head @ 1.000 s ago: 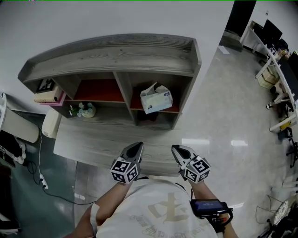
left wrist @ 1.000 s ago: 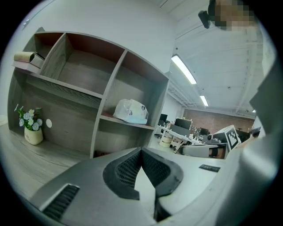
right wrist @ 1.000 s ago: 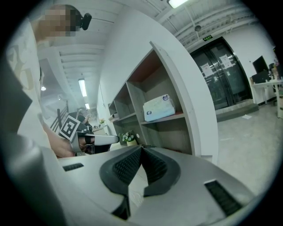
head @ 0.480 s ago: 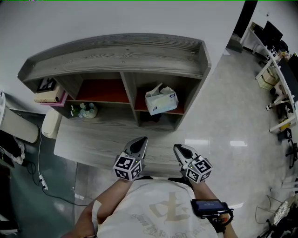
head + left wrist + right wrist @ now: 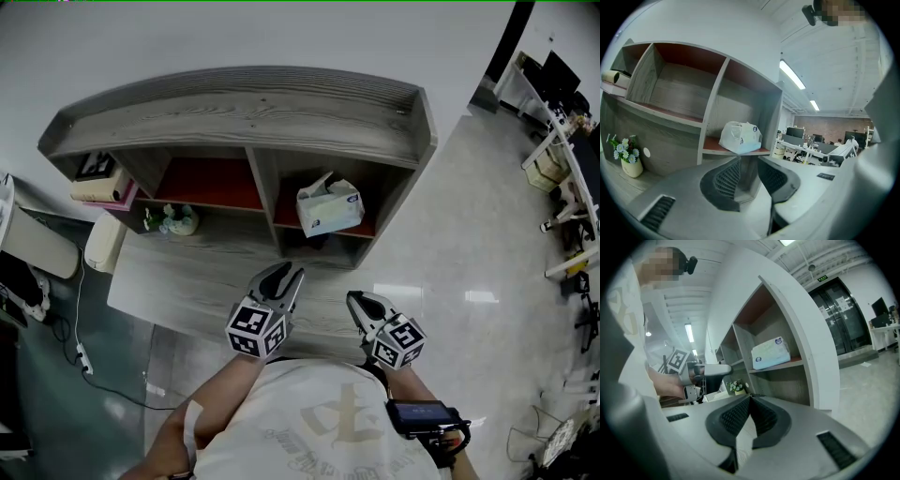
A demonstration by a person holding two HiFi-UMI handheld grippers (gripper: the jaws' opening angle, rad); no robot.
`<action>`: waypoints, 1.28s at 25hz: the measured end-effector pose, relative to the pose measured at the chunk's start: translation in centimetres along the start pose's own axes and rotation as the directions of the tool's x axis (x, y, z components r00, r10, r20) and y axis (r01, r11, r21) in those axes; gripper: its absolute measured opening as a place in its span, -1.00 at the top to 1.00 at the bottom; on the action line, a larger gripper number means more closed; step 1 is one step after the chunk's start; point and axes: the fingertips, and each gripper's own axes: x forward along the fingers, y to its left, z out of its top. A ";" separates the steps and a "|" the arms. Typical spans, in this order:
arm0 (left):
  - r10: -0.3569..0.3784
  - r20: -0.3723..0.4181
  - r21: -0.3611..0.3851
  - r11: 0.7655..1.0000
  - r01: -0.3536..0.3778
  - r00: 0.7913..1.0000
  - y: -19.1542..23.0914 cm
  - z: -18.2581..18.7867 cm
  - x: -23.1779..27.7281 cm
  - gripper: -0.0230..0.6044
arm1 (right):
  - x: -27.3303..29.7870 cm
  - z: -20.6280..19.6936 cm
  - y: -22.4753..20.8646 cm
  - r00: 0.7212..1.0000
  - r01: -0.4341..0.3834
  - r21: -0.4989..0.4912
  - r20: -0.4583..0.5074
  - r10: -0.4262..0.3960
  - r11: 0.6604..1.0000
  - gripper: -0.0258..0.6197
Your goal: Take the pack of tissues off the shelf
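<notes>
- The left gripper (image 5: 749, 161) is opening its jaws as we watch. Nothing is sitting between them, and it is pointing up toward the shelf (image 5: 244, 112) from the near edge of the desk (image 5: 178, 281).
- The pack of tissues (image 5: 329, 208) is lying in the right-hand compartment on the red board, slightly askew, with its crinkled wrapper poking up. It is well apart from both grippers.
- The right gripper (image 5: 750, 398) is hanging just beside the left one, its jaws pressed together on nothing.
- This looks like the very start of the reach, with the left one getting ready to do the picking.
- To do it well, the jaws should probably be spread wider than the pack before they enter the compartment.
- The approach should be straight in between the centre divider and the right wall, without clipping either.
- The wrapper looks soft and slippery, so I'd be closing across the body of the pack rather than on the loose film at the top.
- Then it should be lifted a little before being drawn out, so it isn't dragging on the board.
</notes>
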 end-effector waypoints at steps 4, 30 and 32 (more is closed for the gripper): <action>0.019 0.020 -0.005 1.000 -0.019 1.000 0.4 1.4 1.4 0.53 | 0.2 0.0 -0.6 1.000 -0.018 0.003 -0.002 0.018 1.000 0.91; 0.117 -0.050 0.023 0.993 -0.116 0.992 2.8 5.6 9.1 0.27 | -0.7 -1.1 -4.8 1.000 0.010 0.074 0.001 -0.010 0.997 0.91; 0.121 -0.051 0.016 0.993 -0.120 0.991 3.0 5.6 9.3 0.33 | -0.7 -1.3 -5.0 1.000 0.011 0.081 0.000 -0.011 0.997 0.91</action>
